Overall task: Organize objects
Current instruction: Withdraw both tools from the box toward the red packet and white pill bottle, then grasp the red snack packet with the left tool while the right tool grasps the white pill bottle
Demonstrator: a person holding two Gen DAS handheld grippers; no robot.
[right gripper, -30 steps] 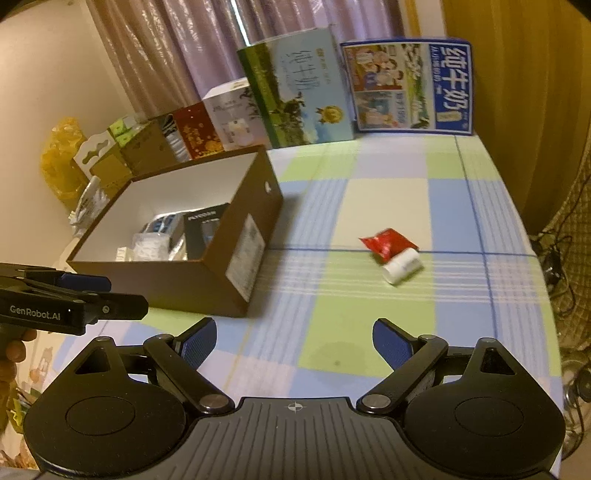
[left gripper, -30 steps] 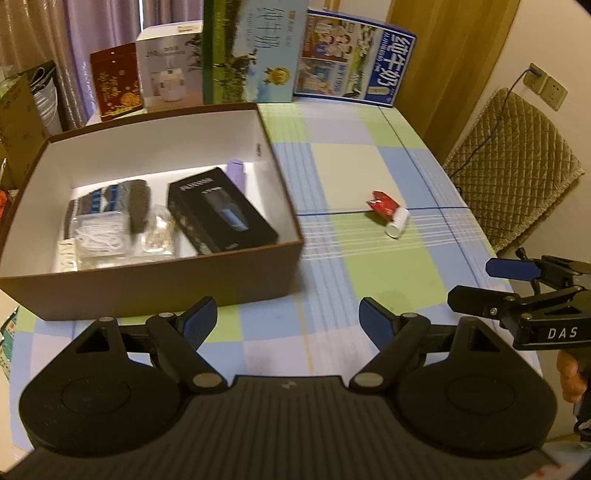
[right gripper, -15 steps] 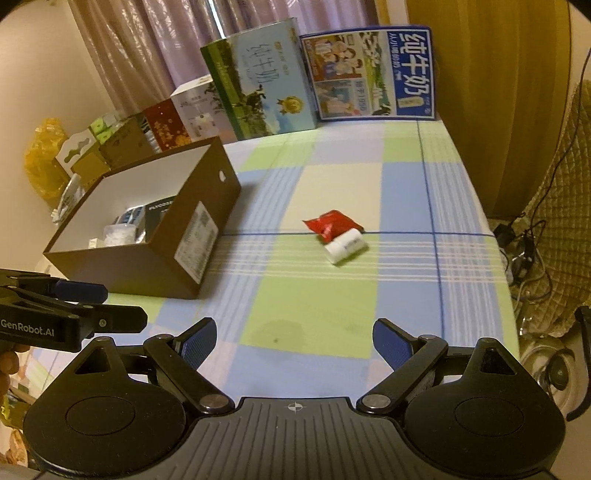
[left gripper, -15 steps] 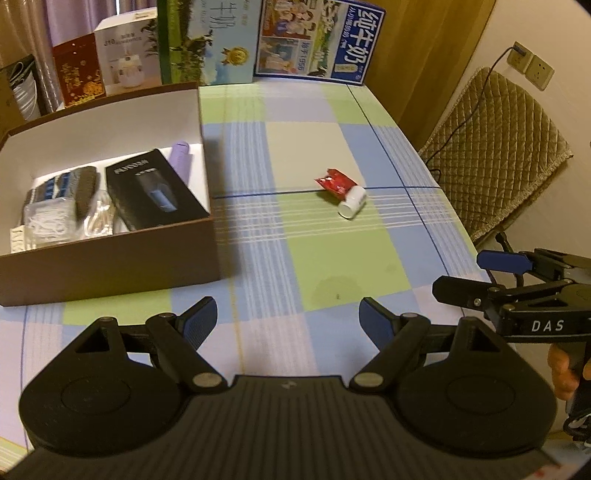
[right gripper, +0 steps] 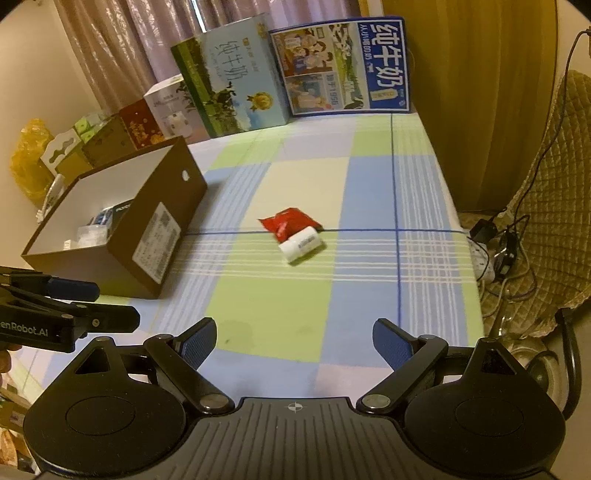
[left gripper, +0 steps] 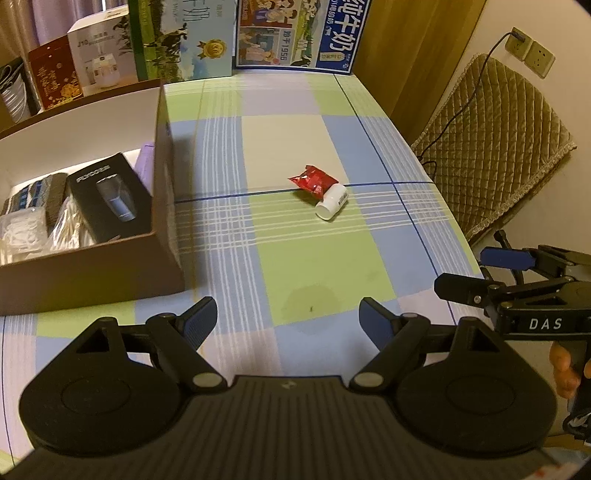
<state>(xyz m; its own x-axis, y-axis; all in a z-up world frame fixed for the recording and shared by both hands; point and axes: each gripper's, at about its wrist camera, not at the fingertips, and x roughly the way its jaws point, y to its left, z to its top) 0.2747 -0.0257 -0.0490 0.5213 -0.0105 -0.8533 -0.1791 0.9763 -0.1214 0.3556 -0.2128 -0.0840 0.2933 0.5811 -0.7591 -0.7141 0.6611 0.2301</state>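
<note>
A red snack packet (left gripper: 313,178) (right gripper: 290,221) and a small white bottle (left gripper: 331,202) (right gripper: 301,244) lie touching on the checked tablecloth at mid table. A brown cardboard box (left gripper: 92,273) (right gripper: 147,236) stands to their left, holding a black product box (left gripper: 110,197), a purple item (left gripper: 144,164) and small bags. My left gripper (left gripper: 287,319) is open and empty above the table's near edge. My right gripper (right gripper: 294,336) is open and empty, also near the front edge. Each gripper shows at the side of the other's view.
Milk cartons (left gripper: 295,33) (right gripper: 343,66) and other boxes (left gripper: 99,62) stand along the far edge. A quilted chair (left gripper: 491,147) with cables stands right of the table. A stain (left gripper: 310,306) marks the cloth in front of the left gripper.
Both views have swung to the right: the box has shifted left and the packet and bottle now sit nearer the middle. Both grippers stay open.
</note>
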